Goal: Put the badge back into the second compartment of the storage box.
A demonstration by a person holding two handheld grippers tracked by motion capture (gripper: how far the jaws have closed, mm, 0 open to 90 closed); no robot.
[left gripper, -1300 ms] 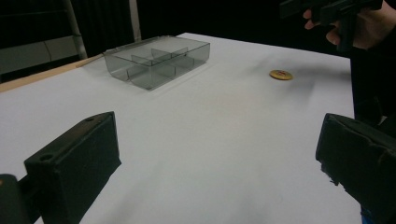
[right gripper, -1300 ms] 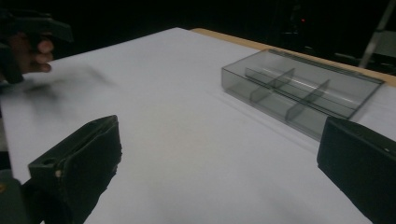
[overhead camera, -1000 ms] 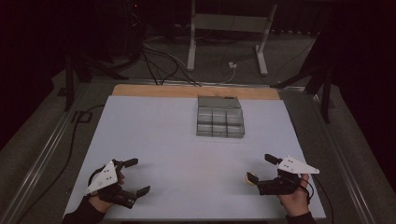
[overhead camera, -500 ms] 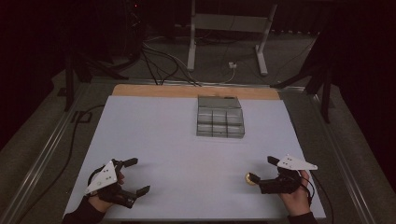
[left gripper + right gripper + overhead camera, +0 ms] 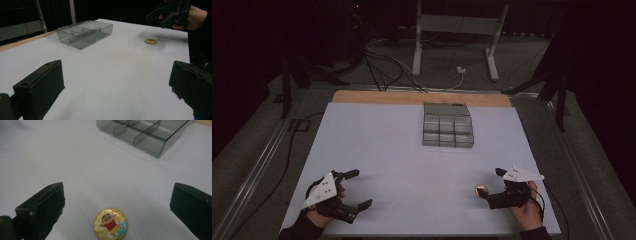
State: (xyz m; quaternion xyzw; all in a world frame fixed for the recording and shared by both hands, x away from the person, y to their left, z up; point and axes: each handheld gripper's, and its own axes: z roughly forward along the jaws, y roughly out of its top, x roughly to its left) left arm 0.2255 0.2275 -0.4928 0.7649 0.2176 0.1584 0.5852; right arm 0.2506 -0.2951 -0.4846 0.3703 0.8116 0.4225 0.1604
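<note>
Here, a small round badge [image 5: 110,223] lies flat on the white table [image 5: 392,150], between the wide-apart jaws of the right gripper [image 5: 493,186].

Farther up the table sits a grey see-through organizer box [image 5: 447,125] with divided compartments, well apart from the badge; nothing lies between the 2; the left gripper [image 5: 357,190] rests near the table's front-left corner with its jaws spread wide and nothing between them; cables [image 5: 377,65] and a metal stand [image 5: 457,30] show on the dark floor beyond; the badge is golden-yellow with a cartoon child in a red shirt; the right gripper's jaws have just been closing slightly, neither pad touching the badge.
</note>
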